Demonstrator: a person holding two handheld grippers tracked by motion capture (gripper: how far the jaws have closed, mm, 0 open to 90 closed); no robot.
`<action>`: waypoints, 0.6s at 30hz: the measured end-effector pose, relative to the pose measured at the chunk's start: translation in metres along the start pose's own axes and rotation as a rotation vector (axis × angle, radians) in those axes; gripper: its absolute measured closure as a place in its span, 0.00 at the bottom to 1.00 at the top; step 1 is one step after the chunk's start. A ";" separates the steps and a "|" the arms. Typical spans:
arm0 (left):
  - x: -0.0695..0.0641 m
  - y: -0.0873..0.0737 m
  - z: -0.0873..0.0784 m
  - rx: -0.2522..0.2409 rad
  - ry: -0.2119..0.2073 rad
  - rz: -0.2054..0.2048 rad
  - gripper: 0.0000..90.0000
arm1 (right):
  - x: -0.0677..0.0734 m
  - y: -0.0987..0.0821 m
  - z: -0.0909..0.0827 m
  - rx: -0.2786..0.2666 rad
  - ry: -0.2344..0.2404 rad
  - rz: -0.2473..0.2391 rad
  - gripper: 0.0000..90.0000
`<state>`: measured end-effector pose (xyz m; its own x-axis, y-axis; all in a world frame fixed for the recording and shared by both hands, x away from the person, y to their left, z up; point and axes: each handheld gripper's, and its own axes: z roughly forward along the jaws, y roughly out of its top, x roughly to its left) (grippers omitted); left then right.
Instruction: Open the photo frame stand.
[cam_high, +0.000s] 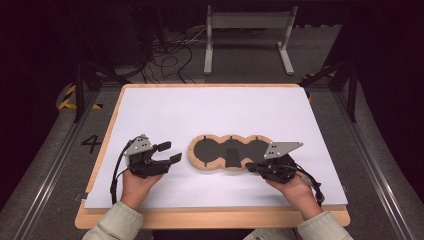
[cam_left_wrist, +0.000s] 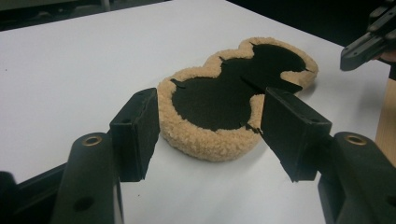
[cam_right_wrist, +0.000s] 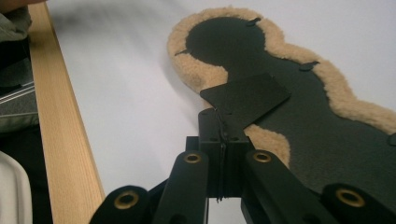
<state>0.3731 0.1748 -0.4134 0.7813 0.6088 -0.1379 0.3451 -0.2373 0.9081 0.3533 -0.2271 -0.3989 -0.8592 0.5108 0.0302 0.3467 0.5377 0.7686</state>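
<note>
The fleece-edged pad (cam_high: 231, 152) is lying flat on the white table sheet (cam_high: 210, 110), roughly mid-table, nearer the person's edge, between the two grippers. It has three joined lobes with a black inner face up and a tan fleece rim. Its long axis is running left-right across the table in the high view, parallel to the near wooden edge (cam_high: 210, 218). Neither end reads as a "front"; the small black flap (cam_right_wrist: 246, 99) is sticking out from the middle lobe toward the person.

The right gripper (cam_high: 256, 167) is sitting at the pad's near-right rim with its jaws fully together. In the right gripper view they are closing on the corner of that flap, or possibly just on a thin tab of it; the contact spot is dark and hard to read.

The left gripper (cam_high: 168, 152) is hovering just left of the pad, jaws standing well apart with nothing between the pads (cam_left_wrist: 138, 126). The left lobe is lying just ahead of them, not touched.

Risks from here:
- The grip on the flap looks thin, so a pull is likely slipping off or just folding the flap over without moving the pad.
- If the right side is lifting while the left is not pinning it, the soft pad may be sagging or dragging across the sheet and rumpling it.
- The left jaws closing early would be catching fleece only, giving a weak hold.
</note>
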 end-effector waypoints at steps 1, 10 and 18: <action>0.000 0.000 0.000 -0.001 -0.002 0.000 0.42 | 0.000 -0.001 0.003 0.012 0.005 0.000 1.00; -0.001 0.000 0.001 0.013 0.021 -0.006 0.42 | 0.000 -0.004 0.023 0.107 -0.016 0.006 1.00; 0.004 -0.002 0.004 0.065 0.084 -0.036 0.43 | -0.006 -0.009 0.034 0.164 -0.035 0.048 1.00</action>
<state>0.3782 0.1743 -0.4172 0.7227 0.6781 -0.1339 0.4070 -0.2609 0.8754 0.3678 -0.2119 -0.4281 -0.8277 0.5598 0.0402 0.4462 0.6130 0.6521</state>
